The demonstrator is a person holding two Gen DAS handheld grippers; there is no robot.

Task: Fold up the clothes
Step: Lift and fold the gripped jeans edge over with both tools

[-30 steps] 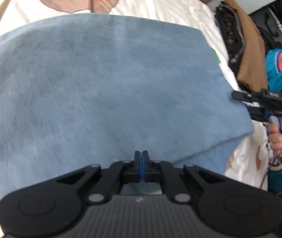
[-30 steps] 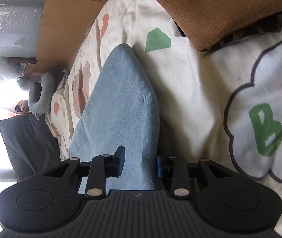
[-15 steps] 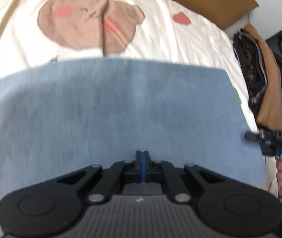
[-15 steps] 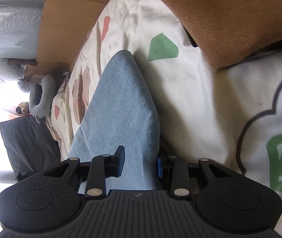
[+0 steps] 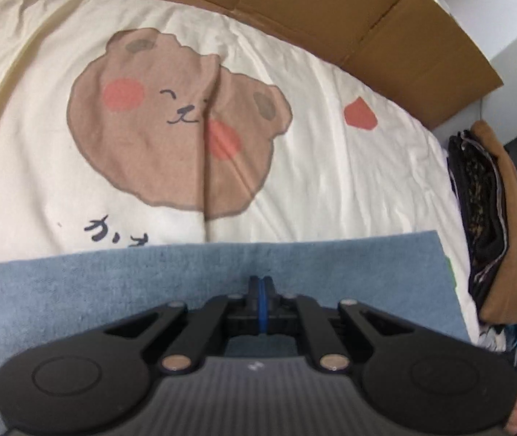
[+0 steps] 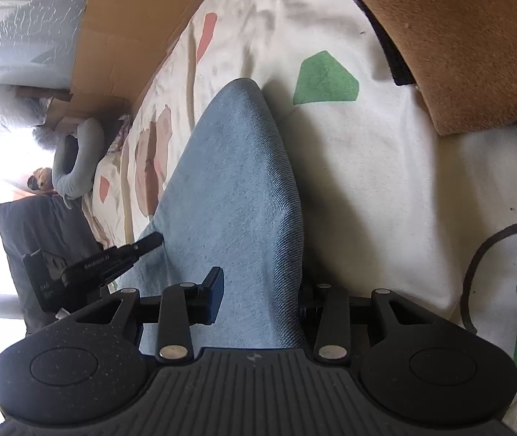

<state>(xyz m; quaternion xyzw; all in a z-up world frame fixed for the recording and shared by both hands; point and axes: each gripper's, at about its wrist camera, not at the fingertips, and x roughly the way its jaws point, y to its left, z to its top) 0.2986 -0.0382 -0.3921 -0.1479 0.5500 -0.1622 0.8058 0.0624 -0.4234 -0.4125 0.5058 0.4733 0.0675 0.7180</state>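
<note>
Since the earlier frame the blue cloth (image 5: 331, 272) is drawn back over the bedsheet (image 5: 331, 181). The left gripper (image 5: 263, 283) is pressed closed; whether an edge is pinched cannot be told. The right gripper (image 6: 258, 290) has just been opening, with the cloth between its jaws. A fold is judged finished; next, release and smoothing are needed.

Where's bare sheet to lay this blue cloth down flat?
Bare: the sheet beyond the blue cloth, over the bear print up to the cardboard. Crowded: the clothes pile along the right edge, and the brown cushion.
</note>
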